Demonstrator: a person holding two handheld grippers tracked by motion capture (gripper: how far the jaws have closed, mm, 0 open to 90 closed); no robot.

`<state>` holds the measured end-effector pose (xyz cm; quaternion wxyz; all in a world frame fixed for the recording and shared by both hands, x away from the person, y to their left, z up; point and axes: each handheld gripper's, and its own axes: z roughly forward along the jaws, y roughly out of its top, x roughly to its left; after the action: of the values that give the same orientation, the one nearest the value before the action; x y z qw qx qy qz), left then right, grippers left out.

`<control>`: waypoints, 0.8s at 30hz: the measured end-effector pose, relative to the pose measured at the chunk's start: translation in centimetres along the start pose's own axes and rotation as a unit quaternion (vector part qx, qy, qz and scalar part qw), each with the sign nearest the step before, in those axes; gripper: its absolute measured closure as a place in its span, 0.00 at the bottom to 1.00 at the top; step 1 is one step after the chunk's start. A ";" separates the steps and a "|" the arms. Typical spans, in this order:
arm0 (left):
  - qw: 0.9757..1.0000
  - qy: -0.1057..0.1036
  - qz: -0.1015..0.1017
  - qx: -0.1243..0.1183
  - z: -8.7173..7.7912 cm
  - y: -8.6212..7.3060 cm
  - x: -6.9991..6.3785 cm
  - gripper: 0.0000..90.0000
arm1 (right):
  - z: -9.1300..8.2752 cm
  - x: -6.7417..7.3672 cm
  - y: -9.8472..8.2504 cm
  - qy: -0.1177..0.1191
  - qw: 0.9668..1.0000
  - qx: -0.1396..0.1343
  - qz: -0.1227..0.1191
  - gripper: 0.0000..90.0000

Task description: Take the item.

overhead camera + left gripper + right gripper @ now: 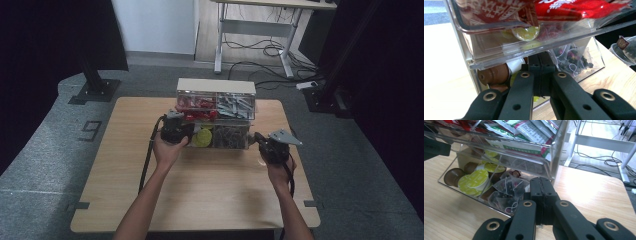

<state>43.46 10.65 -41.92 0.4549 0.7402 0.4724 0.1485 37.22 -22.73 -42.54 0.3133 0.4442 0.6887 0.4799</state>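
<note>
Organizer box [216, 114], clear, two drawer levels, sits mid-table [125, 175] at far edge. Left gripper [541, 72] jaws clenched, probably touching lower drawer front; right gripper [541, 187] jaws clenched, just beside tea-bag compartment [509, 192].

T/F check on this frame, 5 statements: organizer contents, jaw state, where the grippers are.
1. The clear organizer sits on the wooden table. True.
2. Its lower drawer holds coffee capsules beside tea bags. True.
3. The red packets lie in the bottom tier. False: they are in the upper tier.
4. The right gripper has its jaws spread wide. False: they are pressed together.
5. The left gripper is at the table's near edge. False: it is up against the organizer's front.
</note>
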 end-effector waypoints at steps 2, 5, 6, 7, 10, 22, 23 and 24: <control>1.000 0.001 0.000 0.001 0.0 0.0 0.0 1.00 | -0.2 -0.2 -0.1 -0.003 1.000 0.001 0.001 1.00; 1.000 0.000 -0.001 0.000 0.0 0.0 0.0 1.00 | -0.4 -0.6 -0.2 -0.006 1.000 0.000 0.002 1.00; 1.000 0.000 -0.001 -0.001 0.0 0.0 0.1 1.00 | -0.5 -0.7 -0.2 -0.008 1.000 0.000 0.002 1.00; 1.000 0.000 -0.002 -0.001 0.0 0.0 0.1 1.00 | -0.6 -0.8 -0.2 -0.009 1.000 0.000 0.002 1.00; 1.000 -0.001 -0.001 0.000 0.0 0.0 0.1 1.00 | -0.8 -1.2 -0.3 -0.013 1.000 0.000 0.004 1.00; 1.000 0.001 0.000 0.001 0.0 0.0 0.0 1.00 | -1.4 -2.5 -0.7 -0.027 1.000 0.002 0.013 1.00; 1.000 0.001 0.000 0.001 0.0 0.0 0.0 1.00 | -1.4 -2.6 -0.7 -0.028 1.000 0.001 0.014 1.00; 1.000 0.001 0.001 0.001 0.0 0.0 0.0 1.00 | -1.5 -2.8 -0.8 -0.031 0.999 0.002 0.014 1.00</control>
<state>43.49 10.66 -41.96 0.4535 0.7408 0.4725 0.1491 36.81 -25.95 -42.76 0.3269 0.4685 0.6735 0.4691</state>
